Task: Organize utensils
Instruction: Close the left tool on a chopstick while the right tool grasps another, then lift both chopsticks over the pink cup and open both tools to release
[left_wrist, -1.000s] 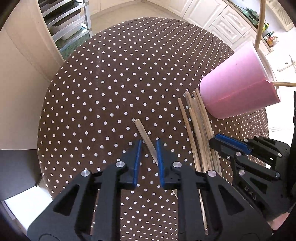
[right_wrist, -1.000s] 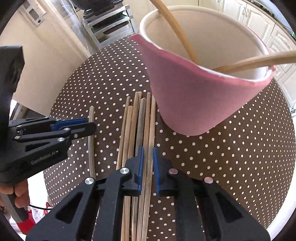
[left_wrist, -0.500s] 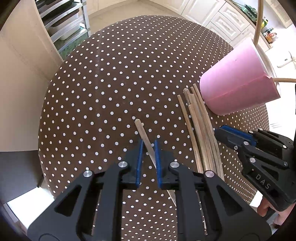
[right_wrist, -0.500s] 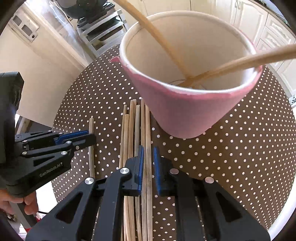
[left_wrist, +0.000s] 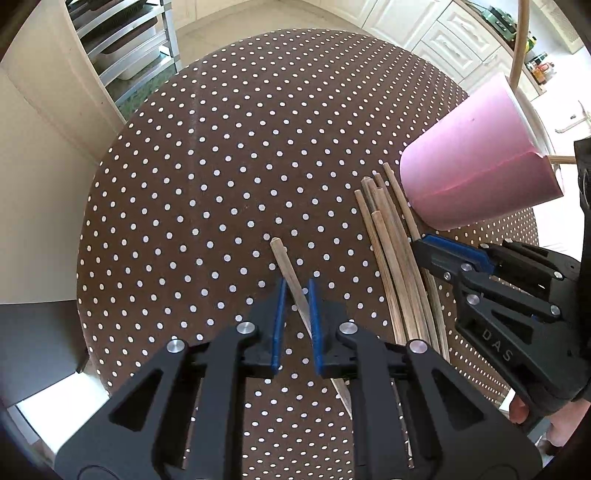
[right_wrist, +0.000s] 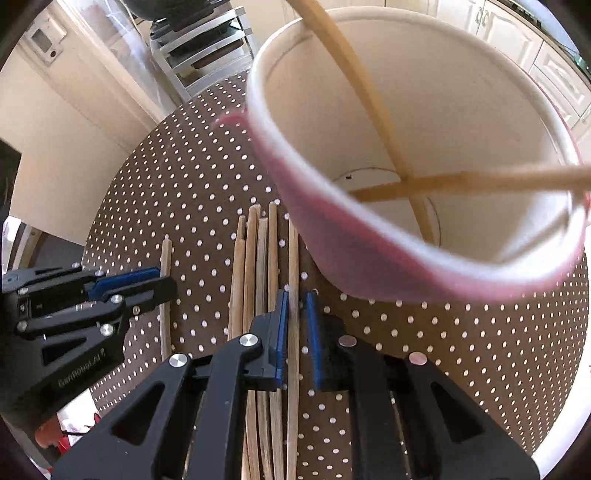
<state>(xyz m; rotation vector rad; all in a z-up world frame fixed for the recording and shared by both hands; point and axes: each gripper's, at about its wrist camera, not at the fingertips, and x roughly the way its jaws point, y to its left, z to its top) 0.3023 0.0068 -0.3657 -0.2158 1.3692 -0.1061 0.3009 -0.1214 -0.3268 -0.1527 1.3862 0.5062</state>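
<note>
- On the round table (left_wrist: 229, 155) covered in a brown cloth with white polka dots, a single pale wooden stick (left_wrist: 286, 264) lies apart from the others, running diagonally toward the near edge.
- The left gripper (left_wrist: 295, 291), black with blue pads, points steeply down over that lone stick; its jaws have just been closing and now stand clenched on the stick, which passes between the two pads.
- Just to the right, in the left wrist view, a bundle of long wooden sticks (left_wrist: 395, 266) lies side by side on the cloth, their far tips near the base of a pink cup.
- The pink paper cup (left_wrist: 472, 173) with a white inside stands beside the bundle; two more wooden sticks (right_wrist: 373, 99) lean inside it, crossing near the bottom.
- The right gripper (right_wrist: 295, 302) is over the right-hand edge of the bundle, close to the cup's wall, which appears blurred in the right wrist view.
- Its jaws are drawn in tight around the outermost stick (right_wrist: 293, 258) of the bundle, which runs up between the blue pads.
- A person's fingers (left_wrist: 517, 411) show at the handle of the right gripper in the left wrist view.
</note>
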